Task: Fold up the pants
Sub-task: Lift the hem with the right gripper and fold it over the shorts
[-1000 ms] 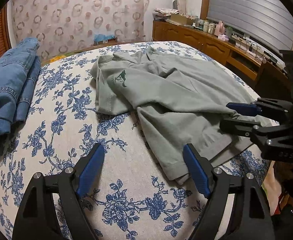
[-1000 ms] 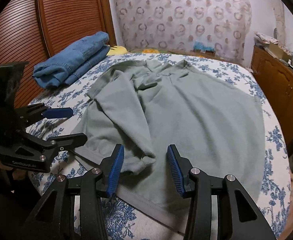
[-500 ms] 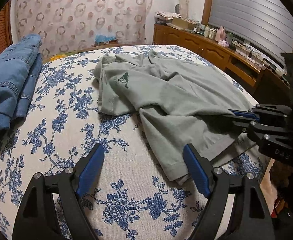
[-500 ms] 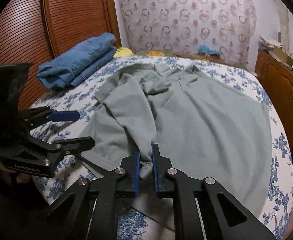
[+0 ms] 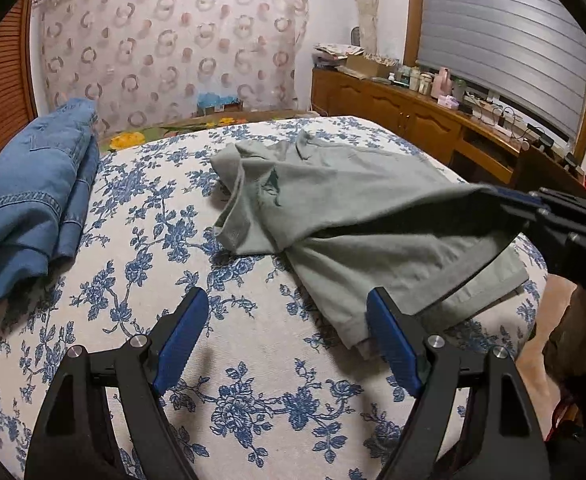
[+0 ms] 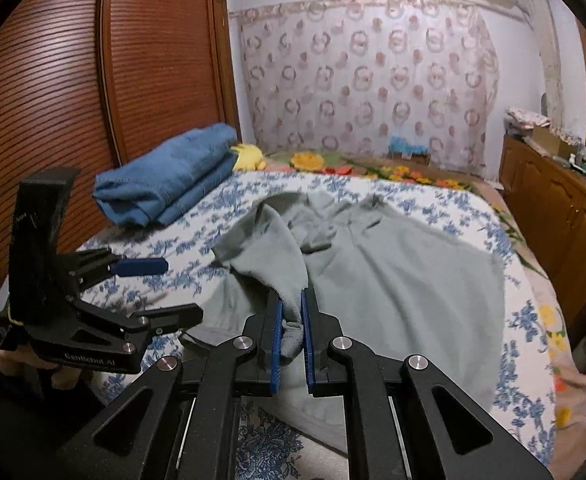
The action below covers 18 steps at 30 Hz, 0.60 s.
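Your right gripper (image 6: 291, 334) has its fingers clamped on a bunched fold of the grey-green knit garment (image 6: 393, 280), which lies spread across the bed with the blue-flowered white cover (image 6: 529, 316), its near edge by you. The fingers have just been closing, and cloth is squeezed between the blue pads. The pinch looks thick and lumpy, so I'd judge it wise to lift slowly and watch that only the layer you want comes up. Your left gripper (image 5: 289, 340) hangs over bare cover with its fingers wide apart and nothing between them; bring it to the loose hem corner just beside its right finger before you pull the fold across.

The left wrist view shows the cloth rising in a taut ridge toward the right gripper, and a small dark emblem on the fabric. Only the right wrist view shows the pinch itself. Both show the folded blue denim stack (image 5: 29, 204) lying well apart.
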Motion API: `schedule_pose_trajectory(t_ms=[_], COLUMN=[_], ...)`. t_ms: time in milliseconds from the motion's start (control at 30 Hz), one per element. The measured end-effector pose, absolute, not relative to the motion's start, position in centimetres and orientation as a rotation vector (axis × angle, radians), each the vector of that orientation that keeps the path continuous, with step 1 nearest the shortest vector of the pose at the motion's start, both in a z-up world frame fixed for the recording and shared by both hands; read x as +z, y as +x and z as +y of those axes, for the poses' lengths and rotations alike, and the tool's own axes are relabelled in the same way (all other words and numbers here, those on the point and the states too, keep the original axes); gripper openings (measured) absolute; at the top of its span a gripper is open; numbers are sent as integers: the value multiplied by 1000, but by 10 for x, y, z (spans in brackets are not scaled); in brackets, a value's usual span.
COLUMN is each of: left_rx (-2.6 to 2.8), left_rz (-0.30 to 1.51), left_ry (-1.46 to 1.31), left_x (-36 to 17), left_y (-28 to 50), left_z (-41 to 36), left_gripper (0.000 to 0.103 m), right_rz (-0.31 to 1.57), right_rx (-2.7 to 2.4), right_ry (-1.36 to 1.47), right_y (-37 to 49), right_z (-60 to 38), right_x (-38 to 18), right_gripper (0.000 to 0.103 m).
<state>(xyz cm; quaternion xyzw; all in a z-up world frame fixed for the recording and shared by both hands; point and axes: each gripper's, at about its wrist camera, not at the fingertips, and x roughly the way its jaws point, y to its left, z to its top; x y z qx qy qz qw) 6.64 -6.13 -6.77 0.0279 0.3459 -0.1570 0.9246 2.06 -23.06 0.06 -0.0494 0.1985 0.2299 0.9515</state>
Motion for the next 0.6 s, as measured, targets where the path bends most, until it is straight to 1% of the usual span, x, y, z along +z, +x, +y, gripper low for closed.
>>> schedule_pose_trajectory(t_ms=[600], left_rx=[-343], left_rz=[708], left_ry=[65], left_x=[-68], left_y=[62], left_z=[-71], left_gripper=[82], right_rz=[380], right_rx=[372], right_ry=[-59], right_y=[-15], right_z=[-250], right_x=[-4], right_gripper=[9])
